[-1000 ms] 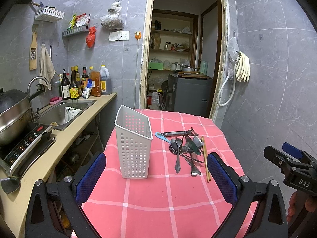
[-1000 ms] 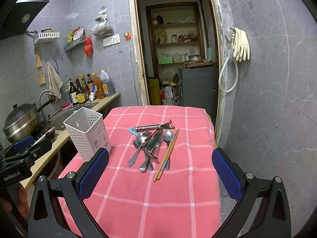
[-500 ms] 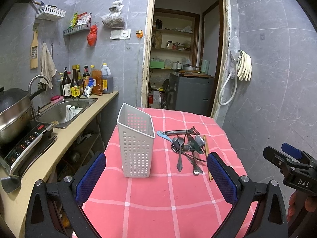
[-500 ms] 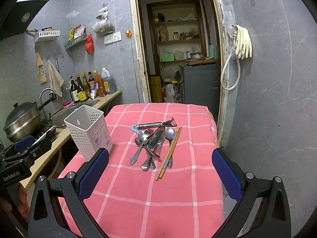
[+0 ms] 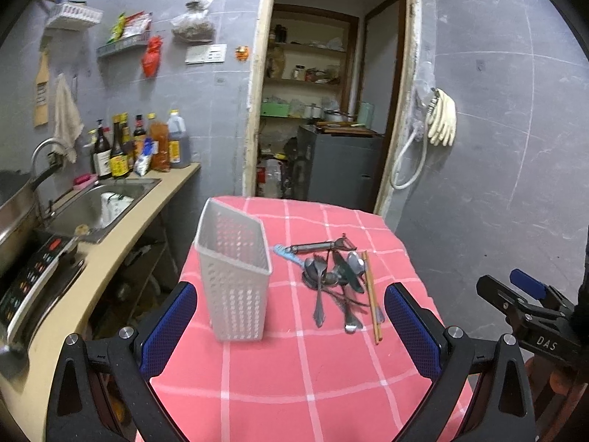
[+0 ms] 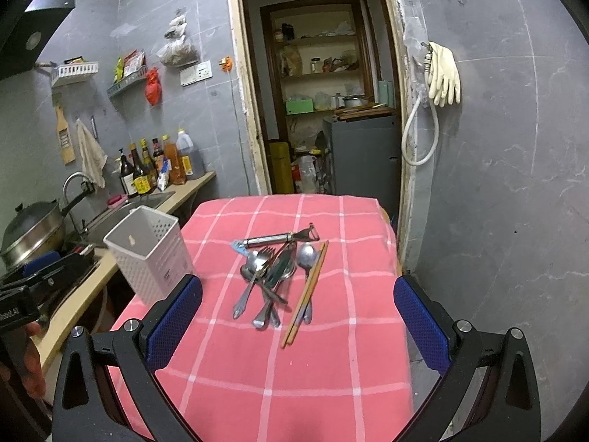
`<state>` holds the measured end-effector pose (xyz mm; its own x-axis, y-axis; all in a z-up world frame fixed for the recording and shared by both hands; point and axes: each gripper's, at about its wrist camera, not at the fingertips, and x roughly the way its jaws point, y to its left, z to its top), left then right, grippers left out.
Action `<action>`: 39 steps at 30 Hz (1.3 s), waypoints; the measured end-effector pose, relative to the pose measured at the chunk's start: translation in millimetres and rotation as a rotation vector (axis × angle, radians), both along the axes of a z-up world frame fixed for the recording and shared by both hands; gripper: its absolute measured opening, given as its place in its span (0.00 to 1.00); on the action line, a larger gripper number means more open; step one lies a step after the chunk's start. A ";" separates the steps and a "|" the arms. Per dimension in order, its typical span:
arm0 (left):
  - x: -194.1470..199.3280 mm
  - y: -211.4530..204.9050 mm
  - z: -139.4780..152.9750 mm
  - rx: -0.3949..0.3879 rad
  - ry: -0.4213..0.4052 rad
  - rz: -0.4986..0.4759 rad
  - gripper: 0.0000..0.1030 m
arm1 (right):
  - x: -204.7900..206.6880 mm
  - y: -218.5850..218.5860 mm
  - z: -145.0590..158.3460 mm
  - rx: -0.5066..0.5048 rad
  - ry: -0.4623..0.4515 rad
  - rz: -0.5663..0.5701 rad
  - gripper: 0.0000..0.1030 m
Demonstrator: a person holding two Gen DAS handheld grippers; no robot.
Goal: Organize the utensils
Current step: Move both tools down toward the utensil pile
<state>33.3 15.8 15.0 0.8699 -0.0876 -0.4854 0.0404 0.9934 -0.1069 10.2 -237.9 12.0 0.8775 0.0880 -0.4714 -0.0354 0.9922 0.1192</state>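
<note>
A white perforated utensil holder stands upright on the left part of the pink checked table. To its right lies a pile of spoons and forks, with a peeler behind it and wooden chopsticks on its right side. My left gripper is open, empty, and short of the holder. My right gripper is open and empty above the near part of the table, in line with the pile.
A counter runs along the left with a sink, bottles, an induction cooker and a wok. Behind the table is an open doorway. A tiled wall with hanging gloves closes the right side.
Both views have shifted slightly, and the right gripper has come a little nearer to the table. The holder and utensils have not moved. Both grippers stay open.
</note>
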 end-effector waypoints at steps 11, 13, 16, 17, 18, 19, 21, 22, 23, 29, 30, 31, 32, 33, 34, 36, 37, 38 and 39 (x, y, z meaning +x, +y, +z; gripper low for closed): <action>74.3 -10.2 27.1 -0.041 0.029 -0.178 0.99 | 50.8 -17.5 17.1 0.045 0.064 0.006 0.99; 85.6 -14.8 28.4 -0.059 0.021 -0.218 0.99 | 60.6 -22.9 14.7 0.054 0.082 0.007 0.99; 103.7 -26.7 29.9 -0.056 0.037 -0.254 0.99 | 76.7 -32.5 8.4 0.076 0.131 0.010 0.99; 110.2 -31.0 29.1 -0.058 0.042 -0.265 0.98 | 82.5 -35.1 6.1 0.076 0.141 0.016 0.99; 115.5 -34.3 28.6 -0.061 0.046 -0.270 0.98 | 87.1 -37.5 3.9 0.072 0.146 0.024 0.99; 123.7 -38.7 25.5 -0.066 0.060 -0.277 0.96 | 91.8 -39.9 0.2 0.067 0.153 0.031 0.99; 140.4 -47.4 16.7 -0.076 0.103 -0.276 0.88 | 106.1 -46.5 -7.5 0.069 0.173 0.053 0.99; 147.6 -49.5 13.1 -0.082 0.123 -0.270 0.86 | 114.2 -50.0 -11.9 0.076 0.182 0.067 0.99; 156.8 -53.6 7.1 -0.090 0.147 -0.262 0.82 | 123.5 -53.4 -16.1 0.084 0.186 0.086 0.98; 208.1 -74.1 -32.9 -0.129 0.290 -0.215 0.58 | 186.7 -62.8 -51.8 0.113 0.257 0.210 0.71; 217.5 -78.2 -41.1 -0.127 0.316 -0.209 0.51 | 195.5 -62.9 -57.2 0.119 0.269 0.230 0.68; 224.5 -80.6 -48.2 -0.127 0.334 -0.204 0.49 | 207.6 -62.8 -65.4 0.128 0.284 0.258 0.67; 230.6 -82.4 -55.1 -0.129 0.350 -0.199 0.46 | 219.2 -62.0 -73.6 0.135 0.300 0.285 0.63; 241.0 -85.1 -65.7 -0.132 0.374 -0.191 0.42 | 229.1 -60.3 -81.7 0.138 0.312 0.311 0.58; 246.7 -86.3 -72.5 -0.134 0.393 -0.185 0.41 | 238.1 -57.6 -88.9 0.139 0.325 0.334 0.55; 260.6 -87.3 -87.4 -0.141 0.433 -0.168 0.36 | 258.3 -51.5 -105.4 0.146 0.352 0.391 0.51; 268.5 -87.3 -96.4 -0.144 0.454 -0.156 0.36 | 267.0 -48.3 -112.6 0.146 0.365 0.411 0.49; 274.4 -86.9 -104.3 -0.145 0.474 -0.145 0.36 | 276.8 -44.1 -121.0 0.145 0.379 0.435 0.47; 277.4 -86.9 -108.7 -0.144 0.484 -0.138 0.36 | 281.0 -40.4 -125.8 0.147 0.386 0.451 0.45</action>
